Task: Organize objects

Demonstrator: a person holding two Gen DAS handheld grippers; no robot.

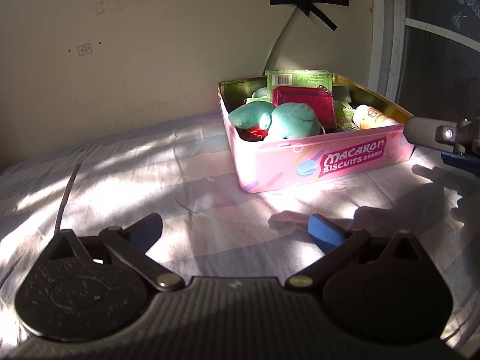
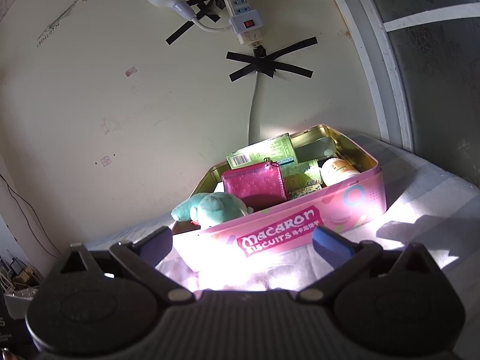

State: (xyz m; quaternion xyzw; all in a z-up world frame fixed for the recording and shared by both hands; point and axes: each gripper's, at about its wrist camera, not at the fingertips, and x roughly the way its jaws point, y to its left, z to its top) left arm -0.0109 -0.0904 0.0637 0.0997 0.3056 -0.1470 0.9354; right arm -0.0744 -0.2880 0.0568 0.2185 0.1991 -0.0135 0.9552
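Biscuit tin (image 1: 318, 162) on bed looks fully packed; both hand-held grippers (image 1: 235, 231) (image 2: 243, 241) open, empty; next likely finding its lid.

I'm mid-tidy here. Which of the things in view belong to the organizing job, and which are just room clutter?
Part of the job:
pink biscuit tin
teal plush toy
pink wallet
green cartons
white bottle
left gripper and right gripper, both open and empty

Just lying about:
power strip
black tape
white cable
bedsheet
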